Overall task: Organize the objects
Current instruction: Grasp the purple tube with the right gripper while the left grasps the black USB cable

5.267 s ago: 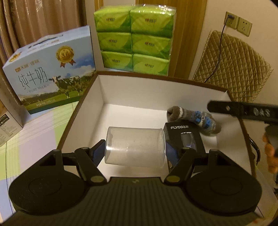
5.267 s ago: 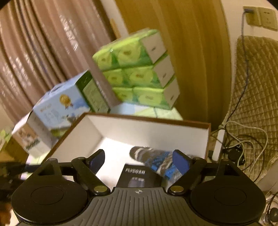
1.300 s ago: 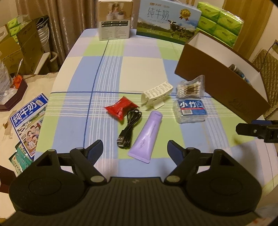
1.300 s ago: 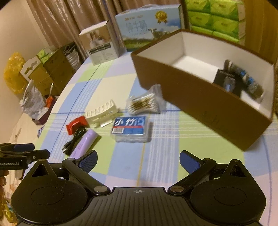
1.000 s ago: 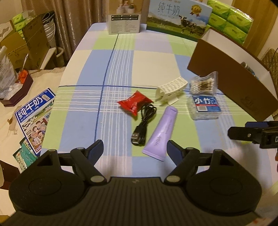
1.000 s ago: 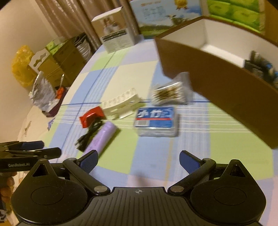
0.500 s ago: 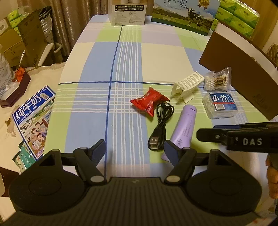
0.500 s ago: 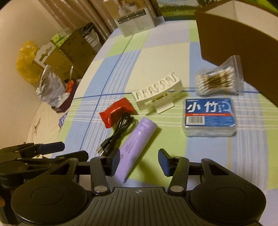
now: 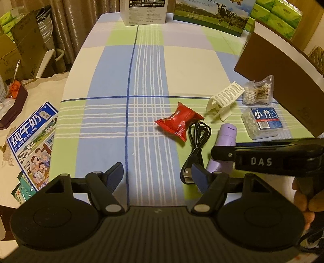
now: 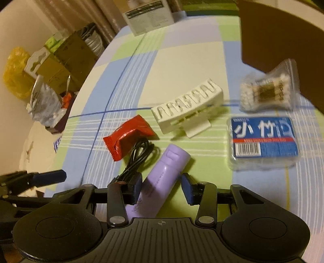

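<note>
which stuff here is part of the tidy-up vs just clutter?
Job: purple tube between the right gripper fingers, black cable, red packet, white rack, swab bag, swab box, brown box.

Clutter: milk carton, green tissue packs.

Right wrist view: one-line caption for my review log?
Right gripper open around a purple tube on the checked tablecloth, beside a black cable.

Warm, yellowish indoor light tints both views, dim toward the corners, where the fisheye lens bends straight lines. The left wrist view is sharp. The right wrist view is motion-blurred, smearing the clear bag of cotton swabs [image 10: 267,93] and blue-labelled plastic box [image 10: 264,139].
</note>
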The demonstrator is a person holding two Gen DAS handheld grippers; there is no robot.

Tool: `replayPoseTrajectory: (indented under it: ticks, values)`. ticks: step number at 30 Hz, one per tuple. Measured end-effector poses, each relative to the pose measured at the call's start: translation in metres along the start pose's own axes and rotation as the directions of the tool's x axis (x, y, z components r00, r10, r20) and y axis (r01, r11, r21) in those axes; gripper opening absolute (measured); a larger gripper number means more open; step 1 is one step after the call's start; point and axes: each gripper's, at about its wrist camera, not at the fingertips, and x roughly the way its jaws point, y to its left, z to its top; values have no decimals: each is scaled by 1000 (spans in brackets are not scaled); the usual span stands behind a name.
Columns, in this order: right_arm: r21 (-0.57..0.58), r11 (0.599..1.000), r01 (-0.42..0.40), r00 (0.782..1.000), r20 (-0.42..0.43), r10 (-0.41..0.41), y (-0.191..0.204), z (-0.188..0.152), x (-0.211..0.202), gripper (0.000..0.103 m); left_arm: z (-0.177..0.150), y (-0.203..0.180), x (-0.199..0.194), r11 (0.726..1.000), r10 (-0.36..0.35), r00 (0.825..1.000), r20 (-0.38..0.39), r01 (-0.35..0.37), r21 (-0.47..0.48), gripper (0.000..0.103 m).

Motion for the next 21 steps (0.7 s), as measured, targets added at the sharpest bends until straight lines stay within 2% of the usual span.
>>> replayPoseTrajectory:
  ticks: [3, 5, 9, 12, 17, 19, 21]
  values:
    - [-95, 995, 16, 1000, -2, -16, 6, 0, 1, 38, 1, -3, 5, 1000, -15, 1000, -2, 15, 13, 70]
    - [-140, 990, 25, 999, -15, -28, 6, -2, 0, 33, 3, -6, 9, 999, -24, 1000, -6, 24, 23, 70]
    - [-199, 977, 71, 996, -36, -80, 0, -6, -5, 29, 6, -16, 15, 997, -56, 998, -6, 56, 48, 67]
    - [-187, 979, 87, 995, -28, -94, -13, -11, -10, 28, 10, -25, 22, 994, -75, 997, -12, 76, 74, 65]
    - [-161, 984, 71, 997, -15, -74, -27, -14, -18, 29, 13, -37, 33, 989, -94, 995, -22, 96, 109, 48]
    - [-158, 985, 67, 998, -7, -69, -29, -15, -19, 29, 15, -39, 37, 988, -98, 995, -28, 101, 113, 36]
    - [-163, 984, 66, 998, -2, -67, -28, -15, -19, 29, 17, -41, 41, 988, -98, 995, -31, 101, 118, 32]
